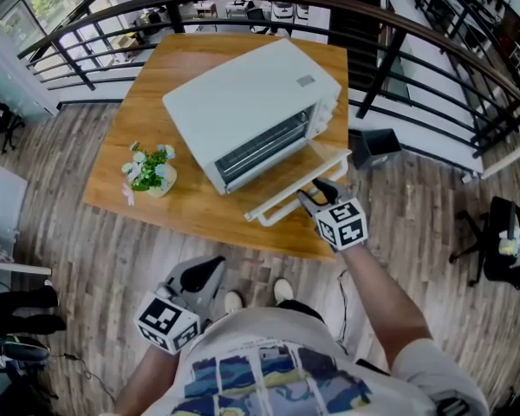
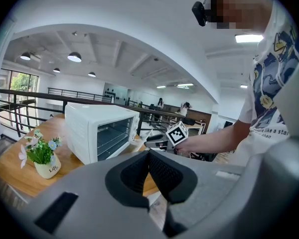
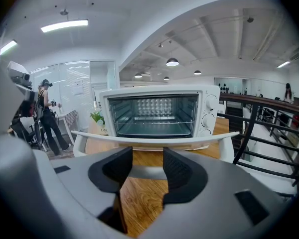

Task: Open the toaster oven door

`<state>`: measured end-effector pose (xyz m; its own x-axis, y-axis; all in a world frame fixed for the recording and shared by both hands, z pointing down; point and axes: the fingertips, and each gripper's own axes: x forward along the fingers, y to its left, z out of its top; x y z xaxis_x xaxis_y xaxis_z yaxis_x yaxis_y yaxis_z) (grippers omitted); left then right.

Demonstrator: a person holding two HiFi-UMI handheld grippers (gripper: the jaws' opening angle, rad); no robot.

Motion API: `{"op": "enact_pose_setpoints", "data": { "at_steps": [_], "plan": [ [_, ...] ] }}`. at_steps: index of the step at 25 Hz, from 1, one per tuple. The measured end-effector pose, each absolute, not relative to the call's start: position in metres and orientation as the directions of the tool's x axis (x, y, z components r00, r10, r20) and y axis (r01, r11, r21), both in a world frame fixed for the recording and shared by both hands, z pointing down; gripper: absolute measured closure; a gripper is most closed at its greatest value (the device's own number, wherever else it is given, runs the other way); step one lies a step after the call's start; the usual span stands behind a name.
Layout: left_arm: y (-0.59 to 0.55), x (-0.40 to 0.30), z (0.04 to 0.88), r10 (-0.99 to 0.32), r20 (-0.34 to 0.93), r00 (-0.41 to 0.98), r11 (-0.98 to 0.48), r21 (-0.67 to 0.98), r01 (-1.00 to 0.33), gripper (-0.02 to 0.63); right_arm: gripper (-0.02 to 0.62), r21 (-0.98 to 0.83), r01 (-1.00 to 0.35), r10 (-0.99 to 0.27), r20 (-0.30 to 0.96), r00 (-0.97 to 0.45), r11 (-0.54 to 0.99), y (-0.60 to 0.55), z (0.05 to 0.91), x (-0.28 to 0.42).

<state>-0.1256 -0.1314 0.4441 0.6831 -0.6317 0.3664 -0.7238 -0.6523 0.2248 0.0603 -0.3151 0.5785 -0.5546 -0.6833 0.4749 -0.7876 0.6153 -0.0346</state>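
Note:
The white toaster oven (image 1: 251, 111) stands on a wooden table (image 1: 156, 76). Its door (image 1: 305, 176) hangs open and about level, and the white handle bar (image 1: 282, 202) points toward me. My right gripper (image 1: 316, 189) is open just at that handle. In the right gripper view the handle (image 3: 154, 140) crosses just beyond the right gripper (image 3: 147, 158), with the oven's empty inside (image 3: 154, 116) behind it. My left gripper (image 1: 210, 271) is shut and empty, held low near my body. The left gripper view looks past the left gripper (image 2: 149, 156) to the oven (image 2: 97, 131) from its side.
A small pot of flowers (image 1: 152, 173) sits on the table left of the oven. A black curved railing (image 1: 399, 50) runs behind the table, and a dark box (image 1: 377, 141) stands on the floor to the right. A person (image 3: 47, 116) stands far off.

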Motion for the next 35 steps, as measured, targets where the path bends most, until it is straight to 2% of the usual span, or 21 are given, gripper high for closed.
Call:
{"op": "enact_pose_setpoints", "data": {
  "at_steps": [35],
  "plan": [
    [-0.147,-0.098,0.447,-0.593,0.391,0.704,-0.684,0.215,-0.697,0.604,0.405,-0.032,-0.791,-0.690,0.466,-0.553,0.611,-0.288,0.640,0.080]
  ]
}}
